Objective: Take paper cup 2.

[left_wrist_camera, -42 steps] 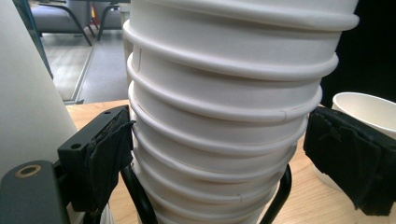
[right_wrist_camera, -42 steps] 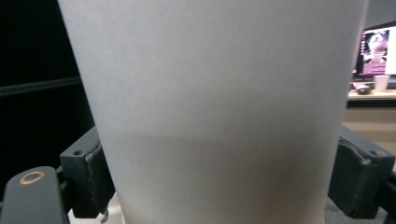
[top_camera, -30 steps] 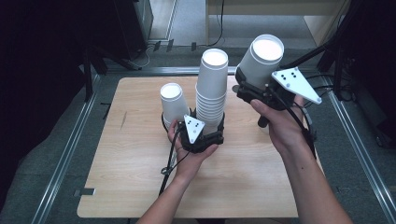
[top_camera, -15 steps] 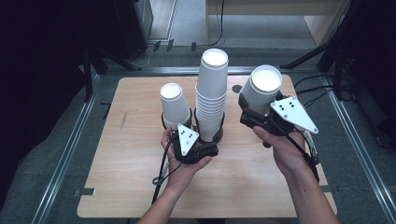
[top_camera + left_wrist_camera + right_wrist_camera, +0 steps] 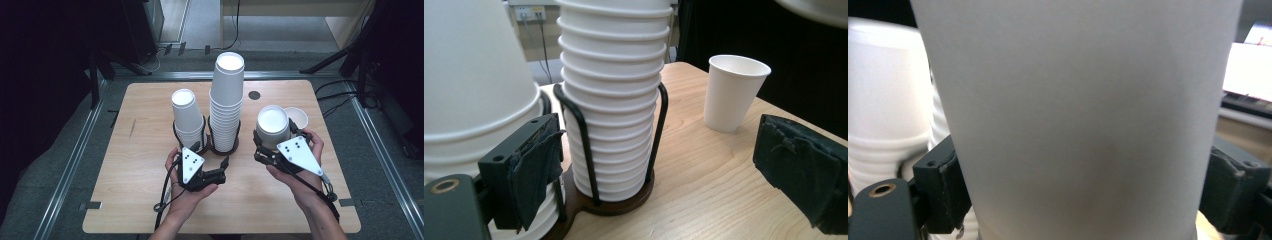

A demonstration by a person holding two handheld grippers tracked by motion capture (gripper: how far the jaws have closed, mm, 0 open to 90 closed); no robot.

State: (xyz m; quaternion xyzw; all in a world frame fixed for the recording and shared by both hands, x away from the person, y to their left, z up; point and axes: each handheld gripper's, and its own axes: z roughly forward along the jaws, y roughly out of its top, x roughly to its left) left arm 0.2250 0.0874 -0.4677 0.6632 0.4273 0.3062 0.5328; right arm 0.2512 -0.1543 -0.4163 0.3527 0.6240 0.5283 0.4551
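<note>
Two stacks of white paper cups stand in a dark wire holder (image 5: 220,147): a short stack (image 5: 185,115) and a tall stack (image 5: 227,95). My right gripper (image 5: 275,141) is shut on a single white cup (image 5: 272,122), low over the table just right of the holder; in the right gripper view that cup (image 5: 1083,115) sits between both pads. My left gripper (image 5: 210,157) is open at the holder's near side. In the left gripper view its jaws (image 5: 669,175) frame the tall stack (image 5: 614,100) without touching it.
One loose cup (image 5: 297,117) stands mouth up just behind the held cup, also in the left gripper view as a lone cup (image 5: 734,92). A dark round spot (image 5: 254,95) marks the wooden table (image 5: 140,190). Metal rails and cables surround the table.
The right gripper has come down with its cup from above the table's back right to just beside the holder. The left gripper has drawn back toward the near edge.
</note>
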